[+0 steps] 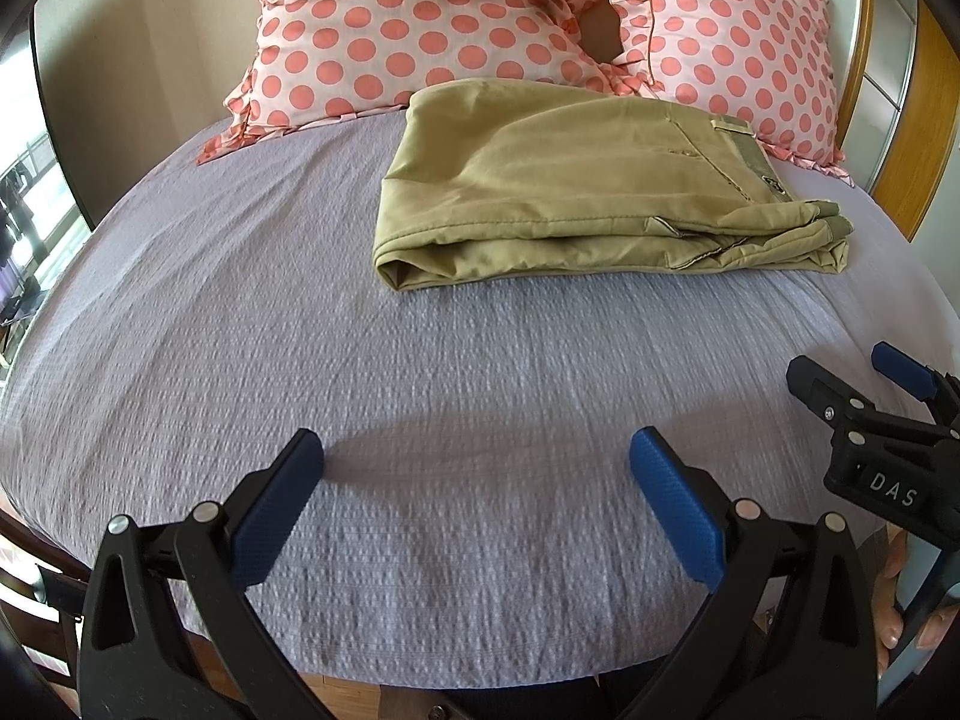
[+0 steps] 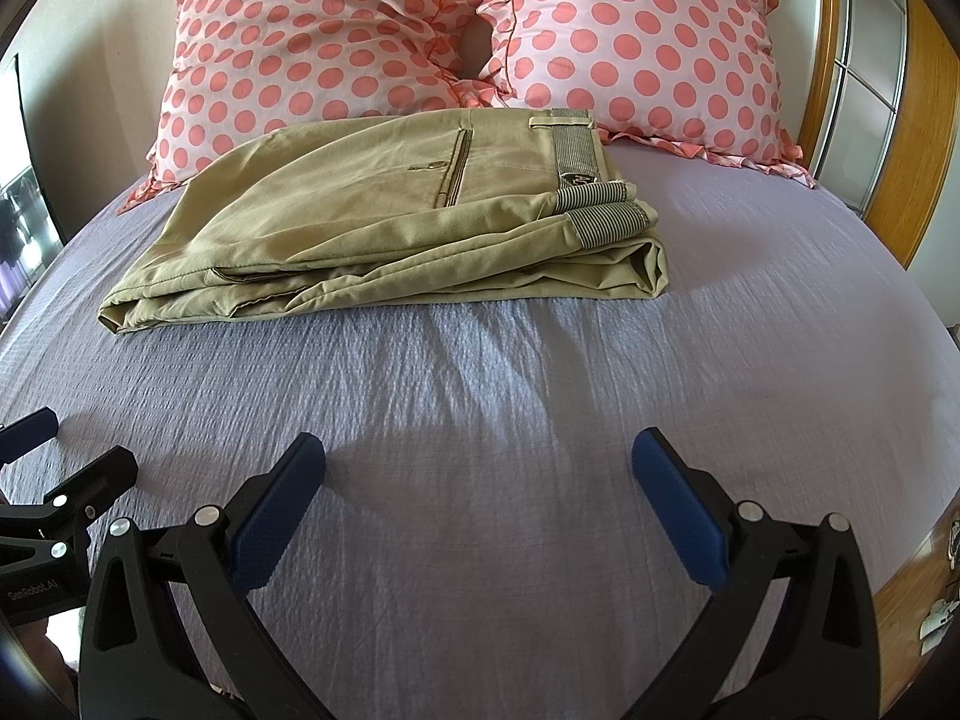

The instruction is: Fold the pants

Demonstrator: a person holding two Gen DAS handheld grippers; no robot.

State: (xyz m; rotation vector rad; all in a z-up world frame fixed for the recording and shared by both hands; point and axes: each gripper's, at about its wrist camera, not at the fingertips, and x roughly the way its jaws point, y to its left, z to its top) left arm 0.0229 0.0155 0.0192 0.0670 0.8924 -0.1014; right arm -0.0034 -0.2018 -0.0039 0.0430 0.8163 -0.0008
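Khaki pants (image 1: 558,180) lie folded in a flat stack on the lilac bedsheet (image 1: 300,300), close to the pillows. They also show in the right wrist view (image 2: 372,216), with the striped waistband at the right end. My left gripper (image 1: 477,450) is open and empty, low over the sheet, well short of the pants. My right gripper (image 2: 480,450) is open and empty too, also short of the pants. It also shows at the right edge of the left wrist view (image 1: 840,369). The left gripper also shows at the left edge of the right wrist view (image 2: 72,444).
Two pink pillows with coral dots (image 1: 420,24) (image 2: 636,42) lean at the head of the bed behind the pants. A wooden frame (image 2: 924,138) stands at the right. A bare stretch of sheet (image 2: 480,360) lies between the grippers and the pants.
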